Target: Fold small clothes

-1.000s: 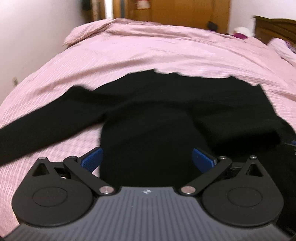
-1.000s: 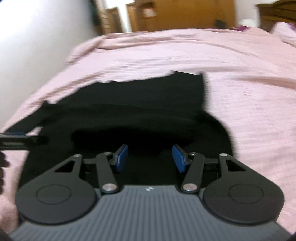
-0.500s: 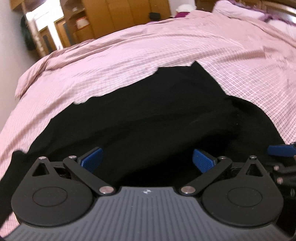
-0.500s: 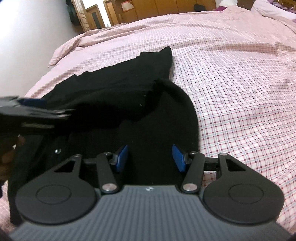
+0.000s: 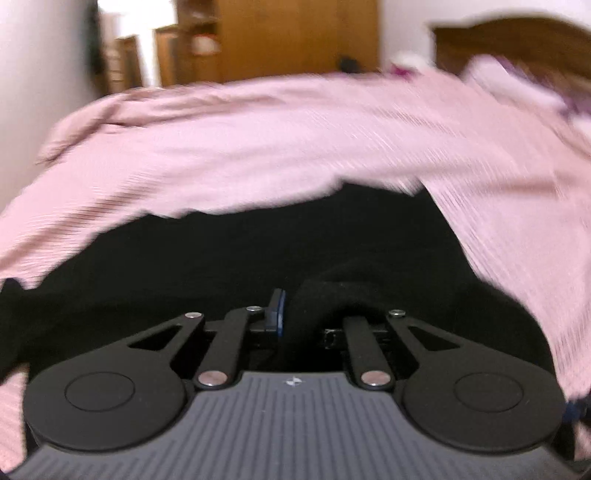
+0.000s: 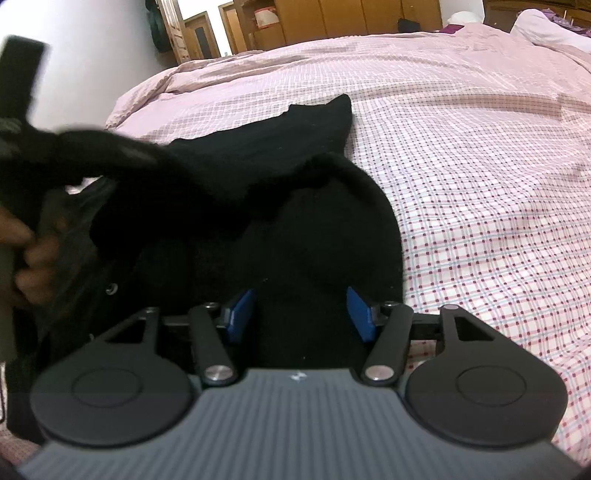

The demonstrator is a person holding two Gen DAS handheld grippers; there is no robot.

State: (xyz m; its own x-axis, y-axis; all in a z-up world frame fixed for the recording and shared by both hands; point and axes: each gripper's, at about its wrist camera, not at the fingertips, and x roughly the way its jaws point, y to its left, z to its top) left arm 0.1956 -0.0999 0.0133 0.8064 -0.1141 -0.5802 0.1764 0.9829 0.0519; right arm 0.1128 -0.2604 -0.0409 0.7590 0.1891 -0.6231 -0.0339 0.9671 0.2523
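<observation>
The left gripper [image 5: 295, 314] pinches a fold of the black sweater [image 5: 229, 254] on the pink bed [image 5: 280, 140]. Only the right view shows the right gripper [image 6: 299, 308] gaping over the sweater, and a hand [image 6: 31, 254] holding the left one

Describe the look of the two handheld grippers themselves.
Both match: a ribbed grey body with a small white logo, two round black discs, black linkage bars with silver pivot pins, and blue pads on the fingers. See the left gripper and the right gripper.

Pink checked bedspread [image 6: 480, 166] covering bed, filling frame centre. Wooden wardrobes [image 6: 351, 16] standing along top. White wall [image 6: 92, 55] showing upper left. Dark headboard [image 5: 517, 40] sitting upper right.
</observation>
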